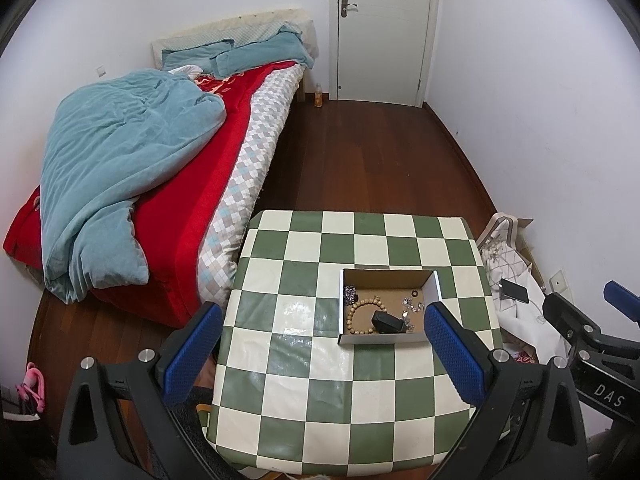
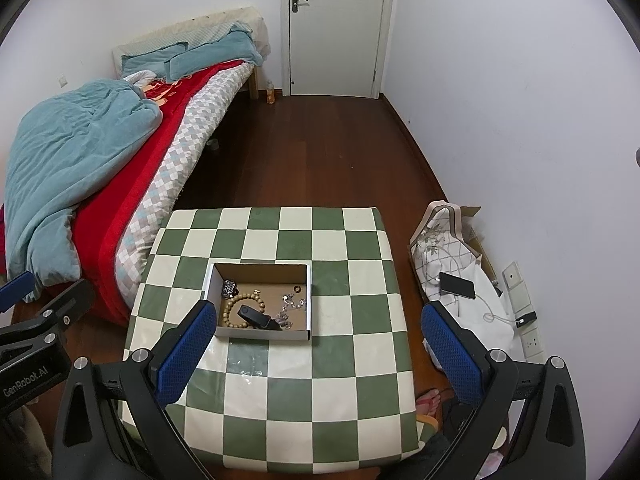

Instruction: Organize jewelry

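Hovering wide open and empty above the checkered table [image 1: 280, 360], both claws face the cardboard box [image 2: 260, 334] of jewelry, which lies ahead, nearer the right claw [image 2: 312, 344] than the left claw [image 1: 324, 344].

Open cardboard box [image 2: 256, 302] with wooden bead bracelet [image 2: 242, 312], silver trinkets [image 2: 292, 306].
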Motion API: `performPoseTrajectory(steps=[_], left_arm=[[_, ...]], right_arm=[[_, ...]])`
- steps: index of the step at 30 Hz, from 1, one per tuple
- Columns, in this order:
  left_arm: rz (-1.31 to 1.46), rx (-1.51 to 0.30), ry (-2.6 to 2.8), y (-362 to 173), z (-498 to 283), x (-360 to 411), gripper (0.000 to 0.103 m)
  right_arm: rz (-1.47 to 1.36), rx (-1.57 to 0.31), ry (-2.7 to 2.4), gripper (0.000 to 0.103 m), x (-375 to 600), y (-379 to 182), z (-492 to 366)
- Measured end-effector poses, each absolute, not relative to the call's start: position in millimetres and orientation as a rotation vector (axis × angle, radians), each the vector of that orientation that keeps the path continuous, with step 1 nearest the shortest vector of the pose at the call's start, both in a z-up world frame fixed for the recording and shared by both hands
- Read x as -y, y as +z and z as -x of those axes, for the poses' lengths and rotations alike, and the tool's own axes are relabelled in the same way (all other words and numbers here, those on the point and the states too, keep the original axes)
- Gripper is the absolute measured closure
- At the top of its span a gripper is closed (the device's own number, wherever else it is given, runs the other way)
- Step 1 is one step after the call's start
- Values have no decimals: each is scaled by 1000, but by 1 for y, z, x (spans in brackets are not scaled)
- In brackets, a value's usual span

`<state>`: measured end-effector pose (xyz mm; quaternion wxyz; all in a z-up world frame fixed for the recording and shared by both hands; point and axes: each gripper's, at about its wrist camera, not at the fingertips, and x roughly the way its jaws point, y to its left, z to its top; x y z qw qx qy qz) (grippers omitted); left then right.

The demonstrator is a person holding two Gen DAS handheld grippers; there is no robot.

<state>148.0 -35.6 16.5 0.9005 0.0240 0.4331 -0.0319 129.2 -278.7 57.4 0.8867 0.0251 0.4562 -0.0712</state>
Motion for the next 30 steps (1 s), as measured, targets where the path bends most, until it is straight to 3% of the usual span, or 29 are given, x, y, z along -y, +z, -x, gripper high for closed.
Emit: performPoseTrajectory(steps=[30], left_arm=[[-30, -885, -68, 25, -146, 33, 0]], right_arm=[[-54, -940, -150, 0, 277, 63, -128]])
